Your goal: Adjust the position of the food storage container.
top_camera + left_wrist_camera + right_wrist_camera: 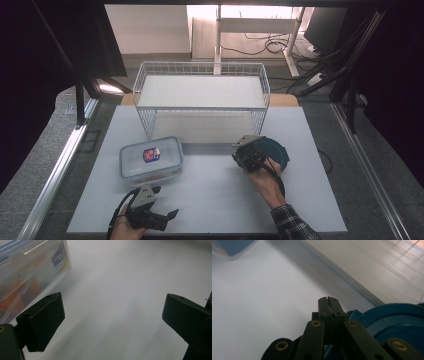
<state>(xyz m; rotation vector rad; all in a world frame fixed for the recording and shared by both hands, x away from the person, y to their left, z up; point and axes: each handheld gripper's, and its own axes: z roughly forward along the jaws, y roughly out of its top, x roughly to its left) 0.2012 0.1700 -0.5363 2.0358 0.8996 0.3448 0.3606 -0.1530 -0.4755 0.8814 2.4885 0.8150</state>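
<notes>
A clear lidded food box [134,167] with a blue and red label lies at the left of the white board. In the left gripper view the box [25,270] shows orange and red contents at the upper left. My left gripper [165,201] hovers near the front edge, right of that box, open with only bare board between its jaws [113,300]. A round dark-blue container [278,150] sits at the right. My right gripper [237,156] is at its left edge, shut, with nothing visible between its jaws [329,301]. The blue container [392,320] lies just beside and below them.
A white wire basket shelf [200,64] stands at the back middle of the white board [210,200], open underneath. Dark frame posts rise at both sides. Cables lie on the floor behind the table.
</notes>
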